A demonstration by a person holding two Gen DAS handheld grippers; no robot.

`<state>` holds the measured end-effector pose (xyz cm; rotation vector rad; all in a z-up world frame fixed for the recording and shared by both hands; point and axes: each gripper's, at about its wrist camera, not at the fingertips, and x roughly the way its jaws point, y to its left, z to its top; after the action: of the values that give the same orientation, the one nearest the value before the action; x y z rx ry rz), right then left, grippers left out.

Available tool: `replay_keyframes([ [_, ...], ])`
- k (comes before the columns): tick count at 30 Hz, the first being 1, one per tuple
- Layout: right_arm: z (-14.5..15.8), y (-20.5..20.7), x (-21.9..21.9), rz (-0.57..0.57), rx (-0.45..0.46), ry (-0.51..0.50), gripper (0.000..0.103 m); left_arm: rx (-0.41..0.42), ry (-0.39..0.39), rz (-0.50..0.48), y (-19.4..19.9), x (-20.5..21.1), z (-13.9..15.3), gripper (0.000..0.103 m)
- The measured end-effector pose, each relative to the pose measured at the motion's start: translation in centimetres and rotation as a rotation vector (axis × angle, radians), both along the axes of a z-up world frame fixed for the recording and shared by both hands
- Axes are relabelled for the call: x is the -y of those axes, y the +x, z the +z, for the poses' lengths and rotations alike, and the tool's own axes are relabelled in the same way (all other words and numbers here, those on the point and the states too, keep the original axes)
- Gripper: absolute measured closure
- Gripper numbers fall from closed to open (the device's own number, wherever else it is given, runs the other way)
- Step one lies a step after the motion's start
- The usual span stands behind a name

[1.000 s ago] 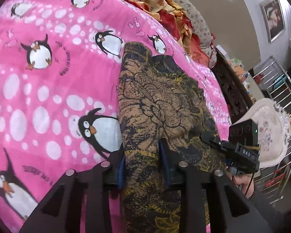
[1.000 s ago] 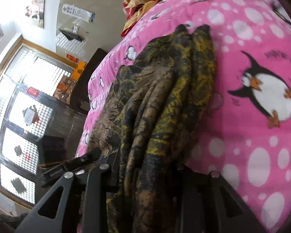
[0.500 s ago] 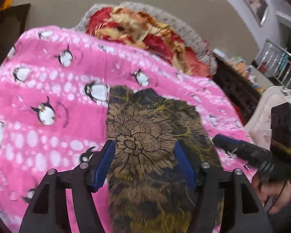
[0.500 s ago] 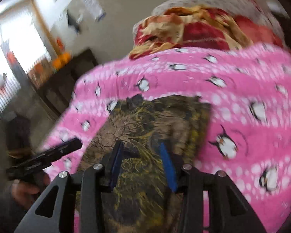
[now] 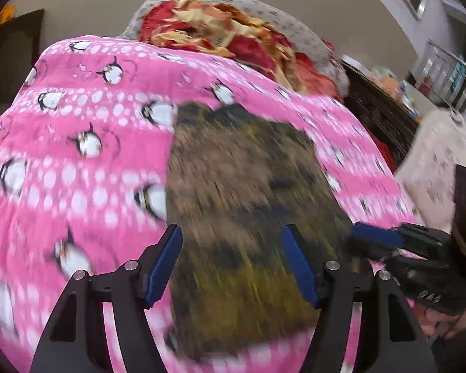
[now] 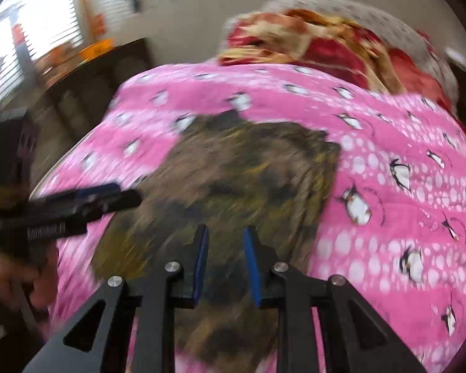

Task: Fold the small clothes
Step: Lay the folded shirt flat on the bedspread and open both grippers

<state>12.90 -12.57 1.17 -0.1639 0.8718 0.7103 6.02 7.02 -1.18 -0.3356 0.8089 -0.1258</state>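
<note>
A small brown-and-black patterned garment (image 5: 245, 205) lies folded flat on the pink penguin blanket (image 5: 77, 186). My left gripper (image 5: 230, 230) hovers above its near half. Its jaws are wide and still opening, and nothing is between them. In the right wrist view the same garment (image 6: 248, 174) lies ahead. My right gripper (image 6: 225, 233) hangs over its near edge with the jaws closing on empty air, a narrow gap left. Each gripper shows in the other's view: the right gripper (image 5: 385, 242) at the garment's right edge, the left gripper (image 6: 87, 202) at its left edge. Both views are motion-blurred.
A crumpled red and yellow blanket (image 5: 233, 34) and a grey pillow (image 5: 295, 28) lie at the far end of the bed. Dark wooden furniture (image 5: 379, 115) stands to the right of the bed, and a dark cabinet (image 6: 102, 71) to the left. A hand (image 6: 12, 276) holds the left gripper.
Both grippers let go of the garment and drew up and back from it. The left jaws spread wide; the right opened, then narrowed. The garment now lies flat and folded.
</note>
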Motion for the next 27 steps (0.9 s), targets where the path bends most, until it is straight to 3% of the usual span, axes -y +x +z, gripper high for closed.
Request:
replay_keyframes([
  [2, -2.1, -1.7, 0.1, 0.026, -0.055, -0.050, 0.080, -0.071, 0.043, -0.043, -0.4, 1.4, -2.2, 0.056],
  [3, -4.1, -1.9, 0.1, 0.017, -0.094, -0.093, 0.080, -0.058, 0.115, -0.029, -0.8, 2.0, -3.1, 0.054],
  [4, -4.8, -2.1, 0.3, 0.012, -0.089, -0.074, 0.080, -0.057, 0.129, -0.023, -0.8, 2.2, -3.1, 0.052],
  [5, -4.9, -2.6, 0.6, 0.005, -0.054, -0.047, 0.079, -0.069, 0.134, -0.013, -0.7, 2.3, -2.9, 0.051],
  [9, -3.0, -3.5, 0.6, -0.028, -0.067, -0.068, 0.079, -0.056, 0.117, 0.013, -2.1, 2.3, -1.2, 0.052],
  [11, -1.9, -4.6, 1.4, -0.046, -0.014, -0.056, 0.072, -0.038, 0.124, 0.008, -3.1, 2.8, -1.5, 0.051],
  [12, -1.9, -5.2, 2.0, -0.064, 0.004, -0.065, 0.064, -0.059, 0.126, 0.007, -3.2, 3.0, -2.4, 0.048],
  [14, -3.4, -5.3, 2.5, -0.077, -0.040, -0.077, 0.061, -0.080, 0.159, 0.039, -2.8, 3.3, -4.0, 0.034],
  [15, -4.4, -5.3, 2.4, -0.082, -0.061, -0.091, 0.059, -0.097, 0.152, 0.061, -2.6, 3.1, -4.2, 0.027],
  [17, -4.7, -5.6, 2.3, -0.080, -0.014, -0.093, 0.054, -0.121, 0.080, 0.063, -2.1, 2.3, -4.5, 0.023],
  [20, -5.2, -6.1, 1.7, -0.057, 0.011, -0.105, 0.022, -0.123, 0.062, 0.040, -1.7, 2.1, -4.6, 0.016],
  [21, -5.9, -6.2, 1.2, -0.048, 0.000, -0.133, 0.000, -0.127, 0.079, 0.043, -1.6, 2.4, -4.6, 0.016],
  [23, -7.3, -6.3, 0.7, -0.057, -0.035, -0.185, 0.000, -0.120, 0.085, 0.053, -1.5, 2.4, -4.6, 0.016],
  [27, -7.1, -6.1, 1.6, -0.060, -0.051, -0.133, 0.000, -0.120, 0.084, 0.052, -1.6, 2.4, -4.7, 0.016],
])
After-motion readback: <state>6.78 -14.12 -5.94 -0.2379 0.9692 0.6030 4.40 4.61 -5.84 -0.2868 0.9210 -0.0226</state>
